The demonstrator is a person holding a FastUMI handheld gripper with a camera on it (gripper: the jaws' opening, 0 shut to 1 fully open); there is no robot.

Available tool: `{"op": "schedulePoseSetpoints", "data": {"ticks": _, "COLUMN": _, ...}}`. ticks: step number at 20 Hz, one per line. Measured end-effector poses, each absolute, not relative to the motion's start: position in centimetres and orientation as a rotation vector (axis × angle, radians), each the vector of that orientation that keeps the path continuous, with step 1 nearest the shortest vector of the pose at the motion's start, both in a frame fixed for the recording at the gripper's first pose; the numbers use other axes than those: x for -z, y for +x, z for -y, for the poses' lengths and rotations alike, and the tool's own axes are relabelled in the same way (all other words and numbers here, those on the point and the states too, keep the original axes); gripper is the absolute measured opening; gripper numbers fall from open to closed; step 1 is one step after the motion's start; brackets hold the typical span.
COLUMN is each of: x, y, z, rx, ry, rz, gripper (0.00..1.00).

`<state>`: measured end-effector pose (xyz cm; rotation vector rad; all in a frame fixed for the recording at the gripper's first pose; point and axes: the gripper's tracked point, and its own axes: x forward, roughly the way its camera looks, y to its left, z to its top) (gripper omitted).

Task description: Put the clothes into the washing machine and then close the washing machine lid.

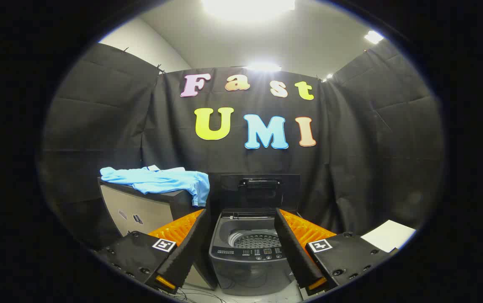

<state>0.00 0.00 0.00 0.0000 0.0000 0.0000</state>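
Observation:
A light blue garment (161, 180) lies spread on top of a box-like stand (140, 210), with one end drooping over the stand's right corner. Right of the stand is a small dark grey top-loading washing machine (250, 256). Its lid (259, 190) stands raised at the back and the perforated drum (255, 241) shows inside. My gripper (241, 248) is open and holds nothing. The machine's opening sits between and just beyond the two fingers. The garment is up and to the left of the left finger (189, 244).
Black cloth walls close the booth behind and on both sides. A white sheet (388, 235) lies on a surface beyond the right finger. Thin cables run on the pale floor in front of the machine.

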Motion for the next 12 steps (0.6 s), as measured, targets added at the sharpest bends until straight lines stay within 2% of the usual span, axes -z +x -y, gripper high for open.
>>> {"op": "schedulePoseSetpoints", "data": {"ticks": 12, "x": 1.6, "y": -0.8, "z": 0.1, "rx": 0.004, "ry": 0.009, "rz": -0.013, "gripper": 0.98}}
